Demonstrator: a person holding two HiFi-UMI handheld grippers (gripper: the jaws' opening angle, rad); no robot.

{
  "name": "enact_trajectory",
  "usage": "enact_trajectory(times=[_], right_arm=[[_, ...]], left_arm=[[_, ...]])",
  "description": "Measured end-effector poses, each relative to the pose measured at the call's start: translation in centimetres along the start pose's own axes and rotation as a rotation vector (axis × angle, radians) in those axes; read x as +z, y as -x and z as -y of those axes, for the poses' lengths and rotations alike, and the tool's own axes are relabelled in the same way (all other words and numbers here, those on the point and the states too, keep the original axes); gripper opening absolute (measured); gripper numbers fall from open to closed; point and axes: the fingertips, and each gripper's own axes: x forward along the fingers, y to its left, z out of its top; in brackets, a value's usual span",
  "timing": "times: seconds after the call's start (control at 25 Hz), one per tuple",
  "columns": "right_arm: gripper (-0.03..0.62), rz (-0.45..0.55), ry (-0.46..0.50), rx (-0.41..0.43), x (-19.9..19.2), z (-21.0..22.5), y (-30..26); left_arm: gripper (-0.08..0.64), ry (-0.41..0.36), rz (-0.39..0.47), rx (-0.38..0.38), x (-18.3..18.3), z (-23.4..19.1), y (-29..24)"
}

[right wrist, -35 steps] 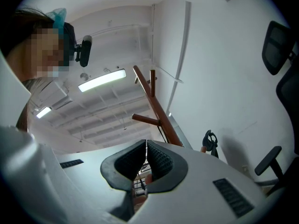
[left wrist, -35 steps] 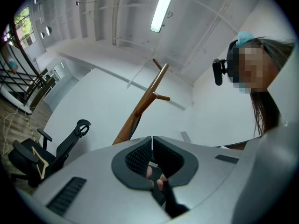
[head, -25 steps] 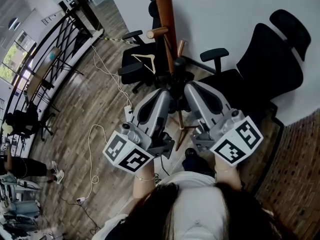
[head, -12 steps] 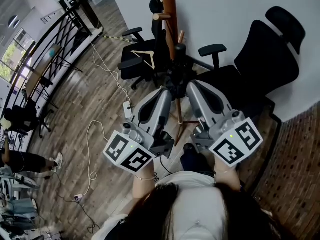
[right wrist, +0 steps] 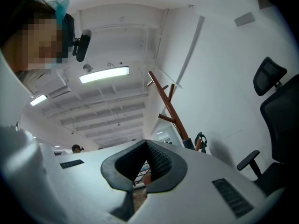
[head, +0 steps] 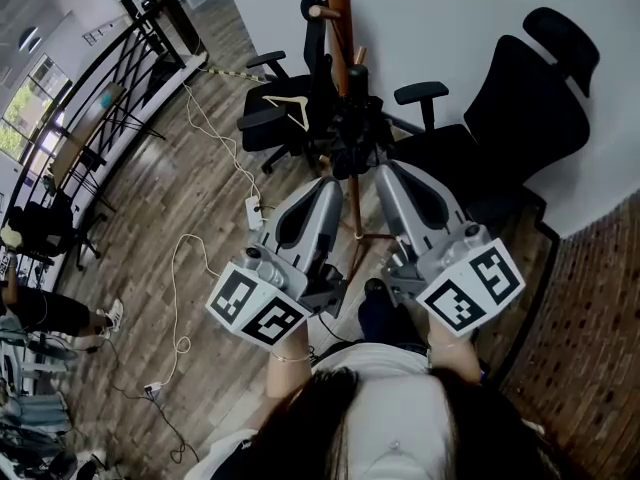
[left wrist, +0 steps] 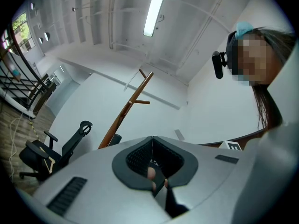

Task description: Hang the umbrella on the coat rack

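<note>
In the head view a folded black umbrella [head: 356, 133] hangs against the brown wooden coat rack [head: 340, 28], among its pegs. My left gripper [head: 335, 184] and right gripper [head: 386, 172] point at it from just below, side by side and apart from it. Both are shut with nothing between the jaws. The left gripper view shows the jaw tips meeting at my left gripper [left wrist: 152, 138], with the rack pole [left wrist: 125, 112] beyond. In the right gripper view my right gripper [right wrist: 146, 142] is likewise shut, and the umbrella's black top [right wrist: 201, 140] shows beside the rack [right wrist: 169, 112].
A black office chair [head: 280, 128] with a wooden hanger [head: 290, 109] on it stands left of the rack. A larger black chair [head: 520, 108] stands at the right by the white wall. Cables [head: 185, 278] trail over the wood floor, and a railing [head: 100, 88] runs at far left.
The rack and the umbrella now sit farther from my gripper tips than a second ago. Both grippers stay shut and empty.
</note>
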Motion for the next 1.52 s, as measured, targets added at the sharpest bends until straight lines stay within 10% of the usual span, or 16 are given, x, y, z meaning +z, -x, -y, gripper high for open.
enact_trajectory(times=[1.52], right_arm=[[0.035,-0.080,0.147,-0.042,-1.7,-7.7,7.7]], left_arm=[[0.012,-0.062,-0.087,0.102,-2.7,5.7,8.0]])
